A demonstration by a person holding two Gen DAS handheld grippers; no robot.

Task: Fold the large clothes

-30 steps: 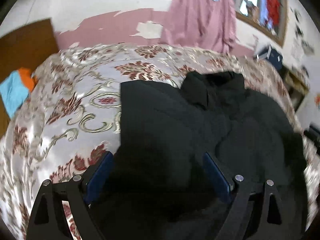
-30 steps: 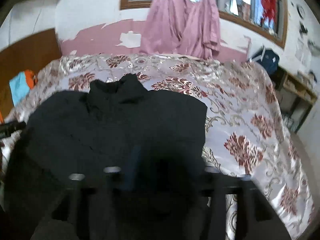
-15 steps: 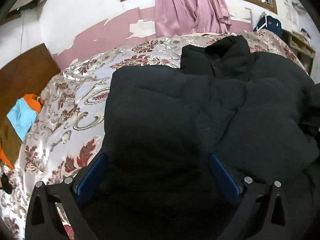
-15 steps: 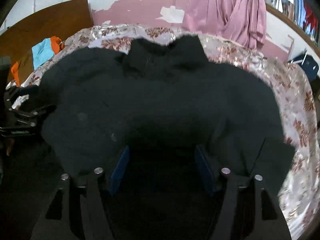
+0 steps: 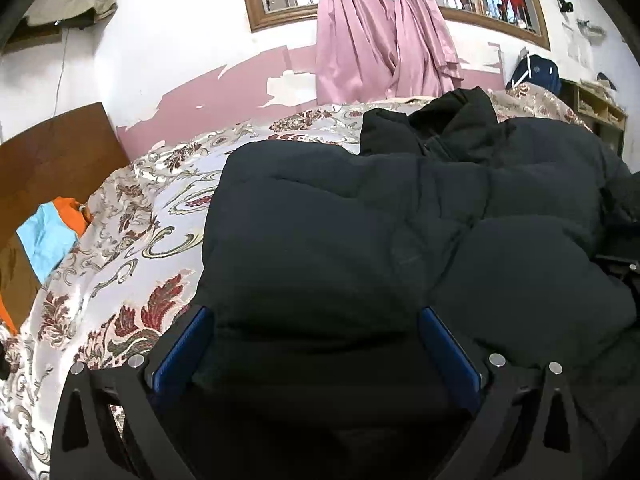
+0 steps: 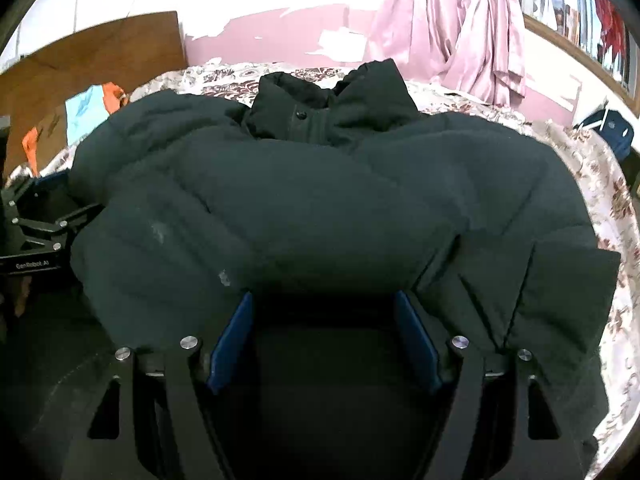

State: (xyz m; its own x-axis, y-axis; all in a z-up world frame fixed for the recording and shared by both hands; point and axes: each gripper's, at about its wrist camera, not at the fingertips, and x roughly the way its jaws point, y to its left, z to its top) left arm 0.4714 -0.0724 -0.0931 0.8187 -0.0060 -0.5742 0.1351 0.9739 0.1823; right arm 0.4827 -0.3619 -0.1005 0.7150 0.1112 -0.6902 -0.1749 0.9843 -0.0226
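Jacket [image 5: 340, 240] on bed [image 5: 132, 248], seemingly folded

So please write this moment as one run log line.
task: fold black jacket | place: floral bedspread | left hand-held gripper: open, over jacket | right hand-held gripper: opening, jacket between pads

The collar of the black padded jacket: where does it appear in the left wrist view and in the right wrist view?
Left wrist view: the collar is at upper right, above the jacket's body.
Right wrist view: the collar is at top centre, its snap button showing.
Shared landmark: the pink curtain hangs on the wall behind the collar.
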